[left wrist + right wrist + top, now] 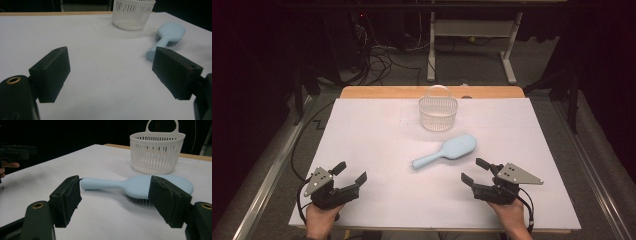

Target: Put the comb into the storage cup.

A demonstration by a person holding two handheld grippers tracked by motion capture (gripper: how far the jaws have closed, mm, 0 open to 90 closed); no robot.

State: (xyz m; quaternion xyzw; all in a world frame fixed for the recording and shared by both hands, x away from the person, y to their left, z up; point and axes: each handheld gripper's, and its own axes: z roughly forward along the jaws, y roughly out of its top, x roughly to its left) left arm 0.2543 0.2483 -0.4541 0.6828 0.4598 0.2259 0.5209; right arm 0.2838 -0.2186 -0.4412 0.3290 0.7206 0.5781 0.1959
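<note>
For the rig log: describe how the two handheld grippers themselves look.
Both the left gripper and the right gripper are black, each with two blocky, flat-faced fingers and a grey three-cornered plate with small dark holes on top. Brass-coloured inserts sit near the finger bases. A black cable trails from each. No sleeves visible.

A dim room: grey floor (472,65) strewn with cables (382,62), white desk frame (472,30) behind.
</note>
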